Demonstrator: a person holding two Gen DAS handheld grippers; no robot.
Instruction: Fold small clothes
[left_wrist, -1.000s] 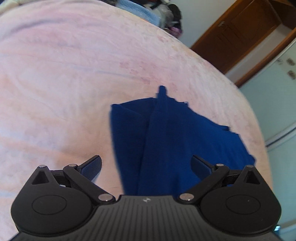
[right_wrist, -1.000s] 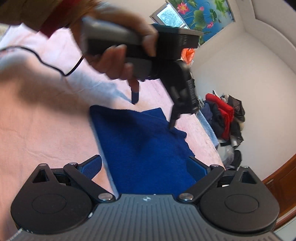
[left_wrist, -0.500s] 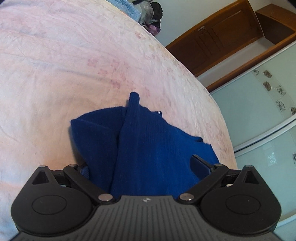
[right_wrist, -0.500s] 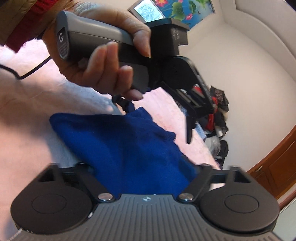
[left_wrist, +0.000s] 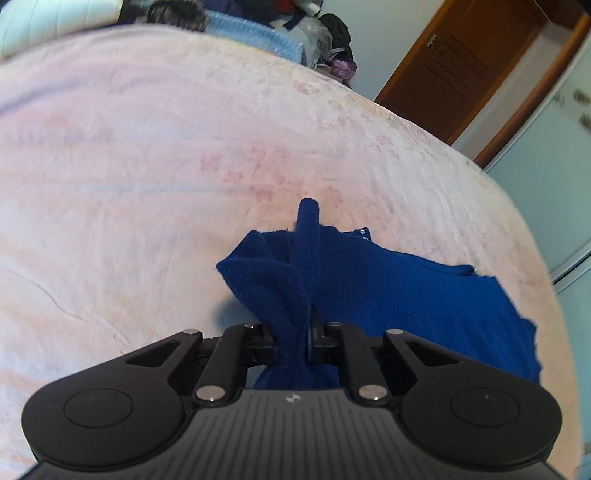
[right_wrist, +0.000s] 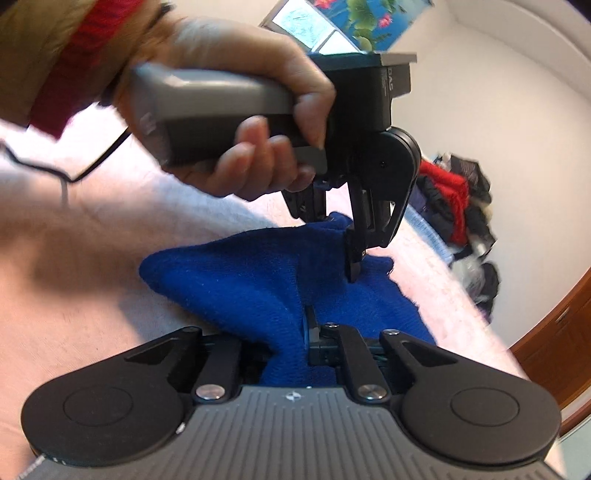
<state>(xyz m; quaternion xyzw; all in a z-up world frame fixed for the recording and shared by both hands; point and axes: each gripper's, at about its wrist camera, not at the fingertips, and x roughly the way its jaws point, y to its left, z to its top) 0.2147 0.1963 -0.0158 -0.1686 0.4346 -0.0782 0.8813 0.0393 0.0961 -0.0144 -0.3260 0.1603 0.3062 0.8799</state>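
A dark blue knit garment (left_wrist: 388, 288) lies on the pink bedspread (left_wrist: 147, 184), partly folded, with one edge bunched up. My left gripper (left_wrist: 293, 332) is shut on that bunched near edge. In the right wrist view the same blue garment (right_wrist: 240, 273) is pinched by my right gripper (right_wrist: 291, 339), which is shut on its near edge. The left gripper (right_wrist: 352, 258) also shows there, held by a hand, its fingers closed on the cloth's far edge.
The pink bedspread (right_wrist: 92, 295) fills the foreground. A pile of dark and red clothes (right_wrist: 458, 199) lies at the bed's far side. A light blue folded item (left_wrist: 255, 37) sits at the bed's far edge. A wooden door (left_wrist: 461, 66) stands beyond.
Both grippers were open over the blue garment; both have closed on its edges. The cloth now bunches up between the fingers and is lifted a little.
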